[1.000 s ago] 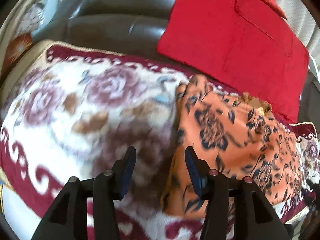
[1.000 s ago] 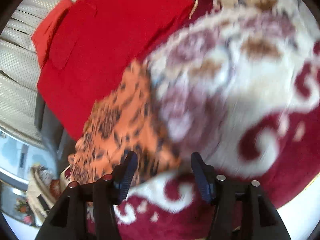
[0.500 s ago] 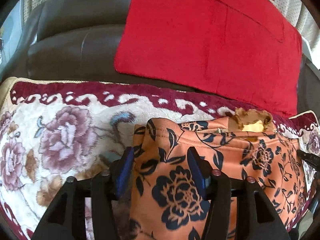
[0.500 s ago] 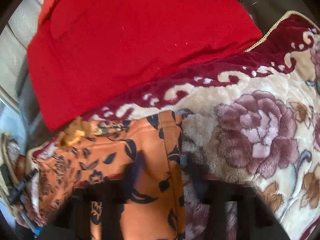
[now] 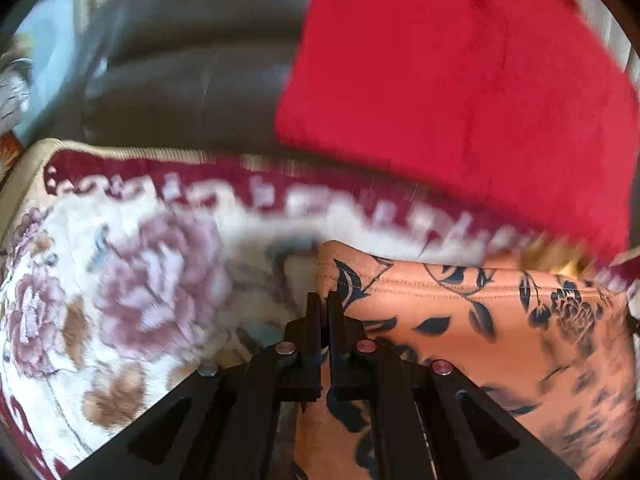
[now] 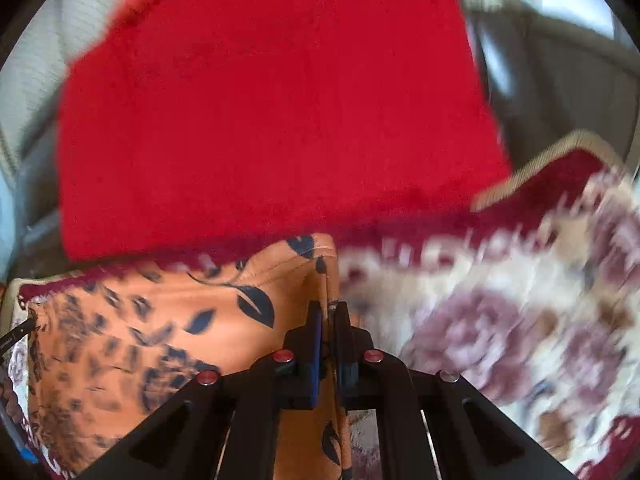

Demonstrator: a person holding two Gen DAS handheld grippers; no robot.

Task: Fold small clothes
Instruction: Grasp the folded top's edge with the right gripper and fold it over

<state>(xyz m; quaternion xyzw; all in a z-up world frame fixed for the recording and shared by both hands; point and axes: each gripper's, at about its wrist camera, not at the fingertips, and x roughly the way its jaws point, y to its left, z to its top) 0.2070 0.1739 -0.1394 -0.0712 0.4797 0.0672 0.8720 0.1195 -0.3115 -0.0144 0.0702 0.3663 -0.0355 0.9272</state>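
The orange cloth garment printed with dark blue flowers and leaves (image 5: 500,332) lies on a plush cream blanket with mauve roses and a maroon scrolled border (image 5: 132,292). The blanket is spread over a dark brown leather sofa (image 5: 192,80), which makes a soft working ground rather than a hard surface.

The left gripper (image 5: 324,312) has its fingers pressed together on the garment's stitched hem, at the corner that sits at about 9 o'clock of the cloth in the left wrist view. The right gripper (image 6: 327,320) likewise pinches a hemmed corner, which in the right wrist view lies at about 3 o'clock of the garment (image 6: 168,332). Whether this is the same corner or a neighbouring one along the same edge cannot be told from the two views.

Holding by the hem makes sense: the doubled, stitched edge gives thin fabric something firm to be pinched by, and gripping an edge lets the panel be carried over in one sheet instead of bunching.

A bright red felt-like cloth (image 5: 472,92) leans against the sofa back at about 12 o'clock of the garment, out of the way of the fold. Both views are blurred, so finer creases cannot be read.
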